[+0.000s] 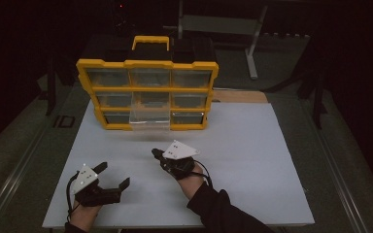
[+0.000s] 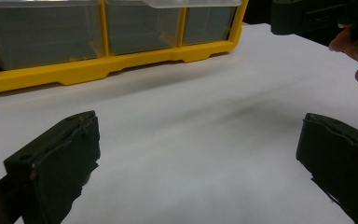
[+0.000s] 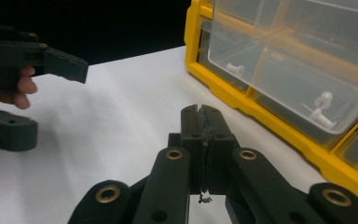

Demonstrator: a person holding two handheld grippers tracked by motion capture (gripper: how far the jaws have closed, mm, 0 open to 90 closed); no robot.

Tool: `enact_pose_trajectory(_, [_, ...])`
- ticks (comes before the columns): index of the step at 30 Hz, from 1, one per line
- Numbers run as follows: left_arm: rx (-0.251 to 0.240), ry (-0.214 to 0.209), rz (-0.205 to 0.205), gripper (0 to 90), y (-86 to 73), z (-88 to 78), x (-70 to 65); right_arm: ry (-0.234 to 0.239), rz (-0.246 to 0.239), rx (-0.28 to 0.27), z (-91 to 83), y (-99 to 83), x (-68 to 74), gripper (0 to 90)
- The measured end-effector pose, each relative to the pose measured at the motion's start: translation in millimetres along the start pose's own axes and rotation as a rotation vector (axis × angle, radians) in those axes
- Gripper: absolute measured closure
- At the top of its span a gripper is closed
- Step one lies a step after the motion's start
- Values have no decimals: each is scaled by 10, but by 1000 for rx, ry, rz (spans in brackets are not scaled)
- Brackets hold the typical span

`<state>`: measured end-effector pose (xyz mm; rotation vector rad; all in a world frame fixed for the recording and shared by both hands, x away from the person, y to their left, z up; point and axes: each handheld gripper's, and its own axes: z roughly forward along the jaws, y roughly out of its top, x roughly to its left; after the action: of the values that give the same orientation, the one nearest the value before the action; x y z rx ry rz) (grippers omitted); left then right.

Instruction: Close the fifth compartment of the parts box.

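A yellow organizer (image 1: 148,92) with clear drawers stands upright at the far side of the white board (image 1: 243,155). Its bottom middle drawer (image 1: 149,119) is pulled out toward me. My left gripper (image 1: 112,175) rests near the front left, jaws wide open over bare board (image 2: 200,140). My right gripper (image 1: 155,153) sits mid-board, a short way in front of the pulled-out drawer. Its jaws are pressed together with nothing between them (image 3: 200,116). In the right gripper view the clear drawers hold small white parts (image 3: 321,109), and the left gripper (image 3: 56,102) is at the far left.
Beyond the board is dark floor with a grey metal stand (image 1: 252,43) at the back right. A metal rail (image 1: 14,174) runs along the left side. The organizer's yellow carry handle (image 1: 150,41) sticks up at its top.
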<state>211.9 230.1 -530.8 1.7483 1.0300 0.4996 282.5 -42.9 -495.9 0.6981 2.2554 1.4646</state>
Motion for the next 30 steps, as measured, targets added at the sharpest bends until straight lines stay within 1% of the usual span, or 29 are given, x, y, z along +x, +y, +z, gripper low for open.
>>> enact_pose_trajectory(2, [0, 1, 1, 0, 0, 0, 0, -5, -4, 1, 15, 3, -1, 893])
enact_pose_trajectory(3, [1, -1, 1, 0, 0, 0, 0, -12, -5, 6, 49, 13, -11, 895])
enact_pose_trajectory(6, [-1, 1, 5, 0, 1, -1, -1, -16, 4, 9, 78, 23, -32, 896])
enact_pose_trajectory(7, [-2, 0, 5, 0, 1, -1, -2, -24, 8, 9, 104, 36, -53, 897])
enact_pose_trajectory(9, [2, 2, 5, 0, 0, 0, 1, -43, 1, 3, 129, 56, -71, 897])
enact_pose_trajectory(10, [2, 2, 5, 0, 0, 0, 1, -43, 1, 3, 129, 56, -71, 897])
enact_pose_trajectory(11, [2, 2, 6, 0, -1, -1, 4, -57, 15, -6, 147, 78, -102, 897])
enact_pose_trajectory(12, [2, 1, 5, 0, -1, -3, 2, -61, 24, -10, 156, 87, -116, 897])
enact_pose_trajectory(15, [0, -1, 4, 0, -1, -2, 5, -78, 24, -17, 175, 104, -152, 897])
enact_pose_trajectory(21, [-1, -2, 2, 0, -1, -2, 3, -86, 15, -17, 235, 161, -195, 899])
enact_pose_trajectory(25, [-1, -2, 1, 0, -2, -3, 4, -89, 9, -14, 272, 212, -198, 900])
enact_pose_trajectory(26, [-1, -2, 2, 0, -2, -3, 4, -94, 1, -13, 280, 221, -197, 900])
enact_pose_trajectory(30, [-3, -4, 0, 0, -2, -3, 3, -100, 0, -10, 300, 243, -198, 900])
